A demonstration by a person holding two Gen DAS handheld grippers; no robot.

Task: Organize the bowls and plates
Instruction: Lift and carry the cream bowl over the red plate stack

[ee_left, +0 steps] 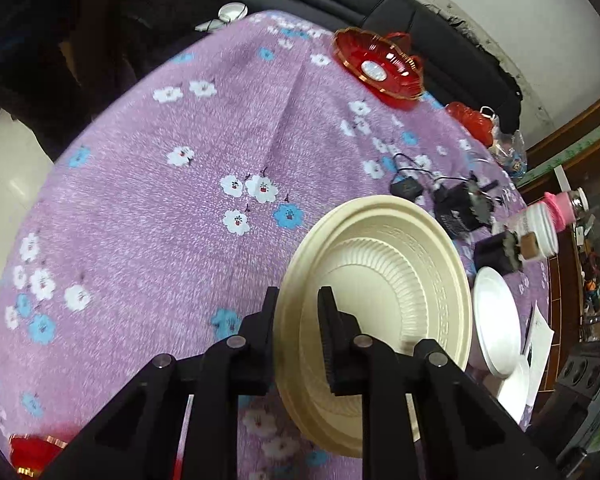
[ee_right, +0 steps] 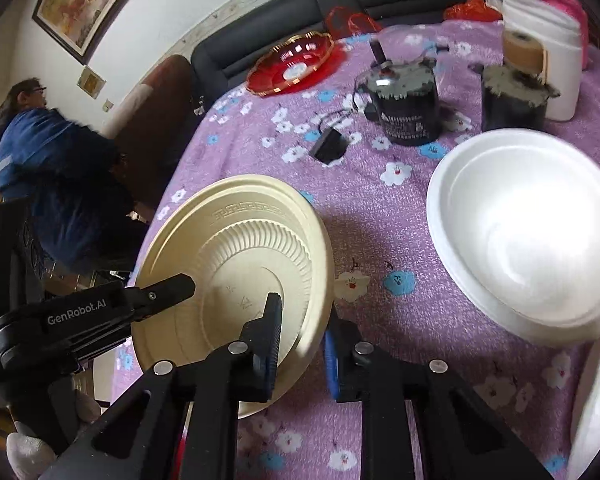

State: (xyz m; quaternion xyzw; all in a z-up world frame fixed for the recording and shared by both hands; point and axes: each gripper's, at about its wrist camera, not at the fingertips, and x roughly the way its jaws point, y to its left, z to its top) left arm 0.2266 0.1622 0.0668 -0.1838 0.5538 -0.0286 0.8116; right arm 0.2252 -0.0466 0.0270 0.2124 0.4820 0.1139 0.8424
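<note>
A large cream plate (ee_left: 440, 264) with a smaller ribbed cream dish (ee_left: 384, 280) nested in it sits tilted over the purple flowered tablecloth (ee_left: 160, 220). My left gripper (ee_left: 298, 314) is shut on the plate's near-left rim, one finger outside and one inside. In the right wrist view the same cream plate (ee_right: 228, 240) has its right rim pinched by my right gripper (ee_right: 302, 330), which is shut on it. The left gripper (ee_right: 172, 286) reaches in from the left onto the opposite rim. A white foam plate (ee_right: 520, 232) lies to the right, also visible as the white foam plate (ee_left: 494, 316).
A red gold-rimmed dish (ee_right: 292, 66) sits at the table's far side. Two black cylindrical devices (ee_right: 404, 108) (ee_right: 512, 100), a small black box (ee_right: 330, 146) and a white roll (ee_right: 548, 52) stand behind the plates. Another white rim (ee_right: 596, 400) shows at the right. A person in blue (ee_right: 52, 168) is at the left.
</note>
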